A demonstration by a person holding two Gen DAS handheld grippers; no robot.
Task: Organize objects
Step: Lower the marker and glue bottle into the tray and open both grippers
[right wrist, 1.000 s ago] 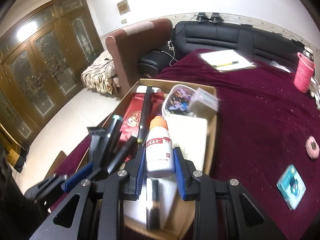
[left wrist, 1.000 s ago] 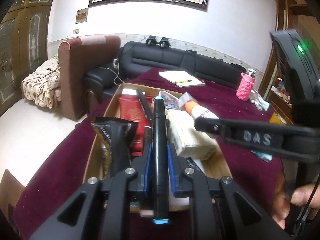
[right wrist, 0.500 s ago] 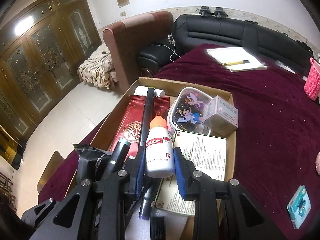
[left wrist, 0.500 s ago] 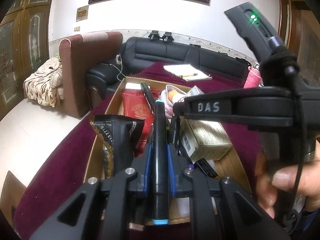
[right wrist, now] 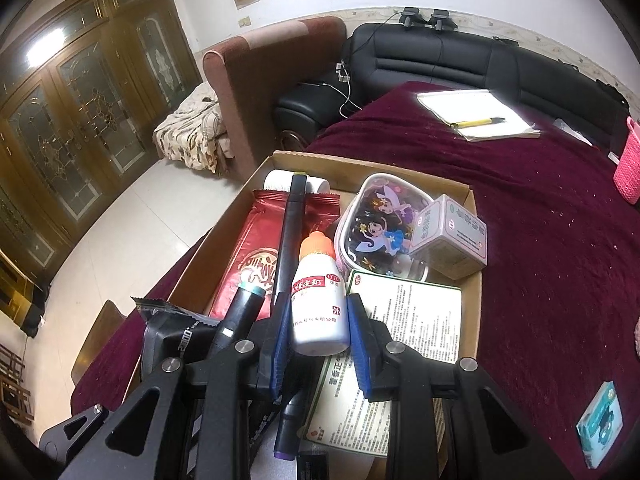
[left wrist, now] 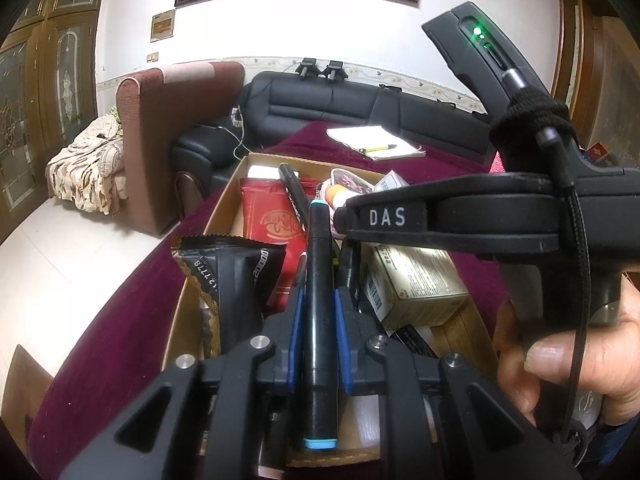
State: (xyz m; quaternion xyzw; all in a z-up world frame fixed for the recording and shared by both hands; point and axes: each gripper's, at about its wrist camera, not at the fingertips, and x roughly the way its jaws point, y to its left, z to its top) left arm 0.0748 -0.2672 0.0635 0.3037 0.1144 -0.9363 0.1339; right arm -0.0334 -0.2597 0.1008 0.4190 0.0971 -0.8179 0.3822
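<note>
Cardboard box (right wrist: pixel 472 248) on the maroon-covered counter (right wrist: pixel 540 240), already largely filled: red packet (right wrist: pixel 256 256), leaflet (right wrist: pixel 416 312), cartoon case (right wrist: pixel 380 224), small carton (right wrist: pixel 452 236). Two items are judged still unplaced. A black marker (left wrist: pixel 319 292) is clenched in the left claw (left wrist: pixel 319 316) above the box; a white bottle (right wrist: pixel 318 304) is clamped in the right claw (right wrist: pixel 318 340). A small teal packet (right wrist: pixel 600 428) is left lying outside.

Box (right wrist: pixel 472 240) crammed; cloth (right wrist: pixel 540 240) rt free.
</note>
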